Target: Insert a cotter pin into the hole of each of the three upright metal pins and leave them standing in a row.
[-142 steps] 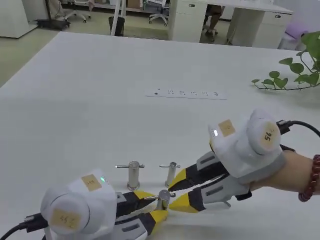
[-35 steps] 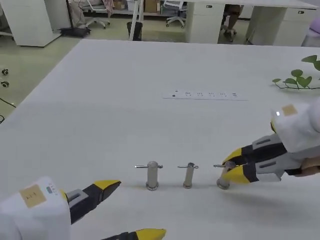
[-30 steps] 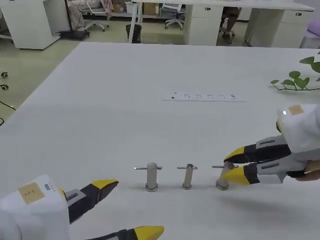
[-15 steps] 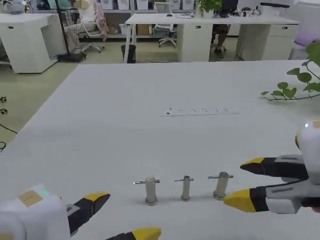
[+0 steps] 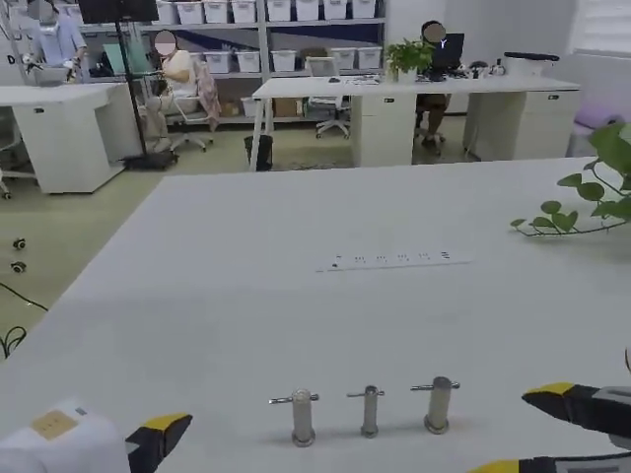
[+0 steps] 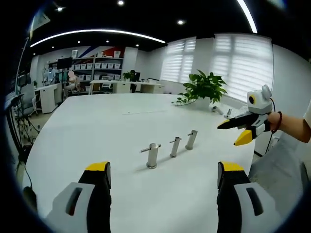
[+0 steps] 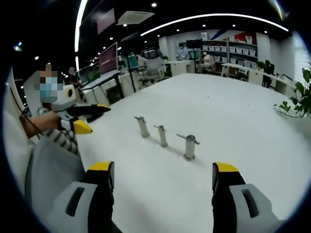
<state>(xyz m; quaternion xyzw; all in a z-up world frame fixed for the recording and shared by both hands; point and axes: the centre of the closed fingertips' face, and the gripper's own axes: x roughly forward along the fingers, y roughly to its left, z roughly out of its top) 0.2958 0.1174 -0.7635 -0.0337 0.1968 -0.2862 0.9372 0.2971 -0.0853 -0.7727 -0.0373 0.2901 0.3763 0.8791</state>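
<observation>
The right claw (image 7: 163, 168) has let go of the last pin and drawn back toward the person. The head has also lifted, so more of the room shows behind the table (image 5: 296, 256). That claw and the left claw (image 6: 164, 167) are both spread wide with nothing between their tips, well apart from the work.

Three short metal pins stand upright on the table in a straight row. In the head view these are the left pin (image 5: 304, 422), the middle pin (image 5: 370, 414) and the right pin (image 5: 437, 406), near each other but not touching. Each has a thin cotter pin (image 5: 294, 399) passing crosswise through the hole near its top and sticking out to one side, so the task looks finished.

The upright pins seem stiff, smooth and fairly heavy for their size. They stand on narrow feet, so a sideways nudge could topple one. Any hold should be on the shaft below the hole, squeezed squarely. The cotter pins look like light, springy wire, best taken by the protruding end. They would likely slip or bend if pinched hard.
</observation>
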